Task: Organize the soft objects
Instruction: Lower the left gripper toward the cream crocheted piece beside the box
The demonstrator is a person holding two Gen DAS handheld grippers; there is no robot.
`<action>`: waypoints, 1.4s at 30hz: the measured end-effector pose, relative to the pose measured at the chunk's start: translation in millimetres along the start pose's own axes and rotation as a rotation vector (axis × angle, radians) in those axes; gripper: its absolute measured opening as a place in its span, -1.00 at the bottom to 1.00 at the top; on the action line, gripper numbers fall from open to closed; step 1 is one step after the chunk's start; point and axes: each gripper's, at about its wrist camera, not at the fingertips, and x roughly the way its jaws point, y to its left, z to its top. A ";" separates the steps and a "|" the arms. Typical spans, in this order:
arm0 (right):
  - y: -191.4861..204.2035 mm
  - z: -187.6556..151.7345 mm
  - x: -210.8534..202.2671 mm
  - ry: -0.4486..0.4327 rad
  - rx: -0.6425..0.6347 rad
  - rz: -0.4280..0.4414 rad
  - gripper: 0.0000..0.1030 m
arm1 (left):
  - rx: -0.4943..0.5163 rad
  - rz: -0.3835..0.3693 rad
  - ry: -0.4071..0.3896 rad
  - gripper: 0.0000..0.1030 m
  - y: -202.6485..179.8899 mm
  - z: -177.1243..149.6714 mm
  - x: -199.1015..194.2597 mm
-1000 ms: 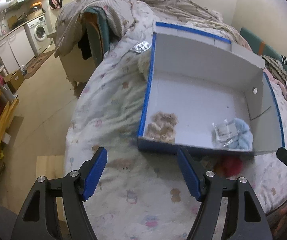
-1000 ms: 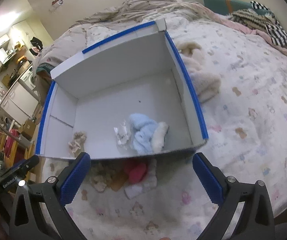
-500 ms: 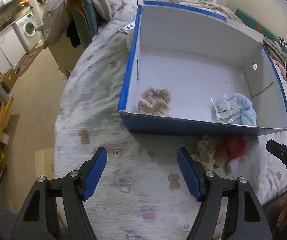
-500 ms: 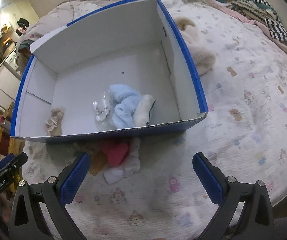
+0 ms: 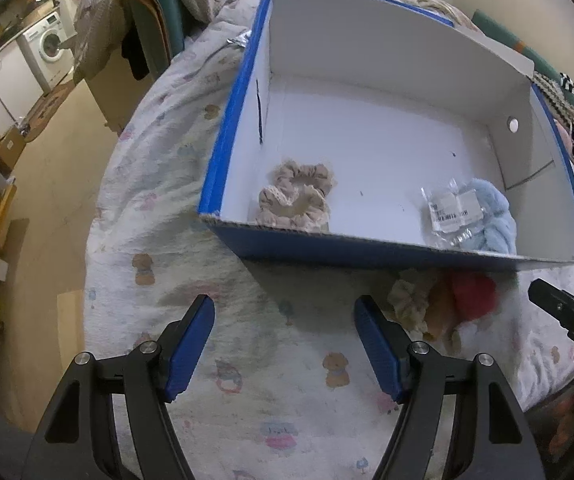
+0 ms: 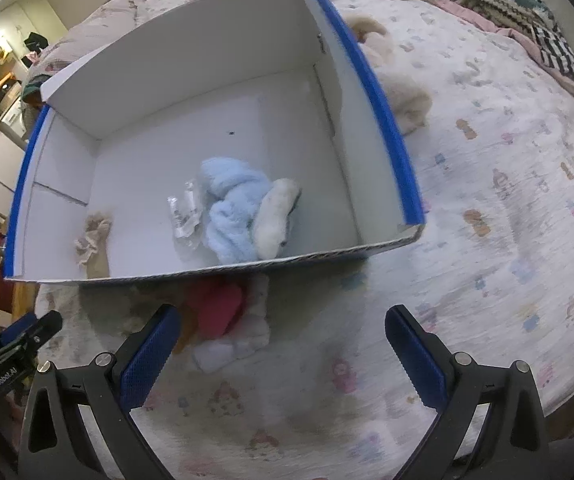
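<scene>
While both grippers hang above the bed, a blue-edged cardboard box with a white inside sits on the patterned sheet just beyond them. Its near left corner holds a beige scrunchie, and toward the near right lie a fluffy light-blue item, a cream fuzzy piece touching it, and a small clear plastic packet beside them. Outside the box, touching its front wall, is a small heap of soft things on the sheet: a red one, a white one and a pale cream ruffled one. The left gripper is spread wide with nothing between its blue pads, over bare sheet left of the heap. The right gripper is likewise wide open and empty, its left finger close to the heap. A cream plush item lies on the bed right of the box.
</scene>
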 end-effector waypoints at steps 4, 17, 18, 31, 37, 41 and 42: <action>-9.0 3.8 2.1 0.005 0.031 -0.005 1.00 | -0.003 0.008 0.011 0.36 0.7 0.2 6.5; -14.9 8.4 14.6 0.048 0.076 0.042 1.00 | 0.067 -0.188 0.081 0.36 -38.9 -1.0 22.7; -14.3 8.2 14.6 0.049 0.070 0.041 1.00 | 0.079 -0.195 0.100 0.36 -46.4 -1.6 27.3; -27.8 4.6 19.1 0.085 0.071 0.033 1.00 | 0.071 -0.209 0.235 -0.64 -66.4 2.3 64.6; -43.5 3.1 29.2 0.149 0.166 0.115 1.00 | 0.079 -0.178 0.193 -0.68 -53.0 4.7 49.8; -32.9 1.6 35.5 0.177 0.114 0.150 0.43 | 0.063 -0.153 0.166 -0.68 -37.8 6.0 44.1; -26.8 0.4 39.2 0.190 0.089 0.142 0.37 | 0.063 -0.145 0.161 -0.68 -34.4 5.1 43.2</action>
